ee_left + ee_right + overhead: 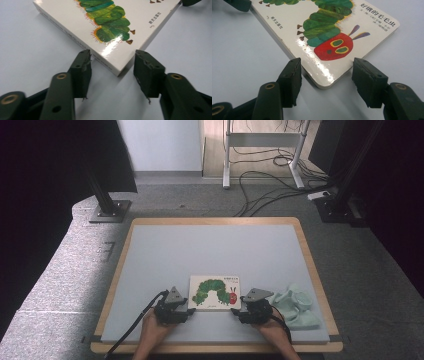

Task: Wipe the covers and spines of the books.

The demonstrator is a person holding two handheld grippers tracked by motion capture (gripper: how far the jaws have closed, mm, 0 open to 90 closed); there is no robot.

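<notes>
A crumpled pale-green cloth [298, 307] lies at the right end of my grey-topped, wood-edged table [215, 245]. Beyond it, black cables [265, 185] trail across the carpet beneath a white metal frame [262, 142].

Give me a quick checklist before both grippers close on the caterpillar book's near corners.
1. Book flat on the mat, cover up: ok.
2. Left gripper straddling the near-left corner, pads clear of it: ok.
3. Right gripper straddling the near-right corner, pads apart from it: ok.
4. Jaws deep enough for a firm hold: cannot tell.
5. Green cloth clear of the book: ok.
</notes>
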